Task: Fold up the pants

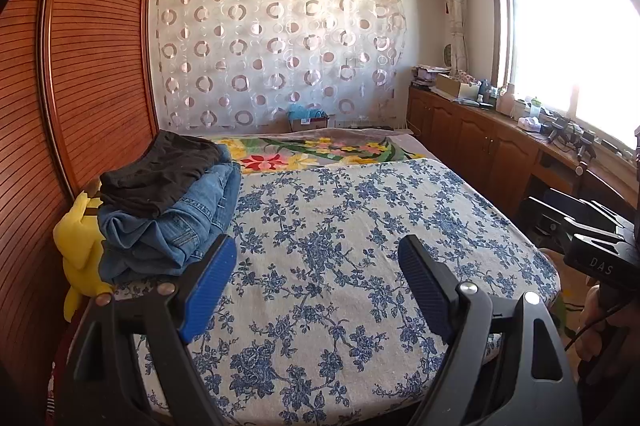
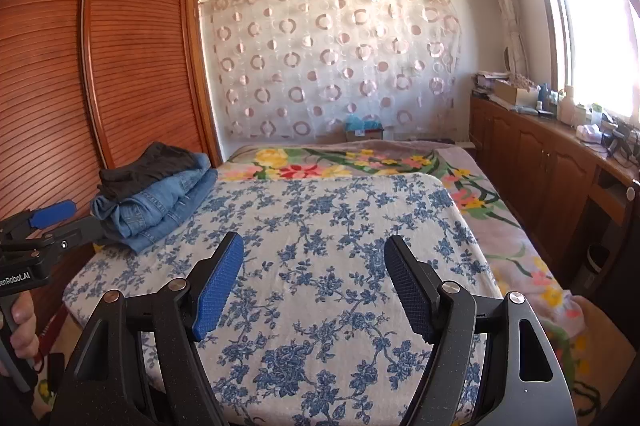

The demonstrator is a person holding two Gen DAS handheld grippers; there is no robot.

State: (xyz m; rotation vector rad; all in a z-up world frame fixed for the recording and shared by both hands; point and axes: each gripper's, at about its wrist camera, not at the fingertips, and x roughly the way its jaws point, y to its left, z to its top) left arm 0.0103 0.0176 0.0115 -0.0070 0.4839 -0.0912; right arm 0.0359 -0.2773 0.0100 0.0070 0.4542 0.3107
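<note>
We see both the left gripper [image 1: 316, 262] and right gripper [image 2: 314, 258] with jaws spread wide, gripping nothing, above the blue-floral sheet [image 2: 320, 234]. Folded jeans [image 1: 168, 226] under black pants [image 1: 160, 174] sit at ten o'clock, long axis toward one o'clock.

Left tool [image 1: 316, 250] is seen held above the bed [image 1: 340, 226], blue pads [image 1: 212, 286] spread wide, nothing between them. The bed is covered by a blue-flowered cloth. A stack of folded pants [image 1: 168, 202] is placed at the bed's left edge: black pair [image 1: 160, 174] on top, blue jeans [image 1: 172, 230] beneath. A yellow plush toy [image 1: 78, 250] is wedged just beside the stack, against the wooden slatted wardrobe [image 1: 80, 66]. A bright floral blanket [image 1: 316, 148] is laid further back. The right tool [image 1: 592, 246] is partly seen at the right edge; its pads are cut off.
</note>
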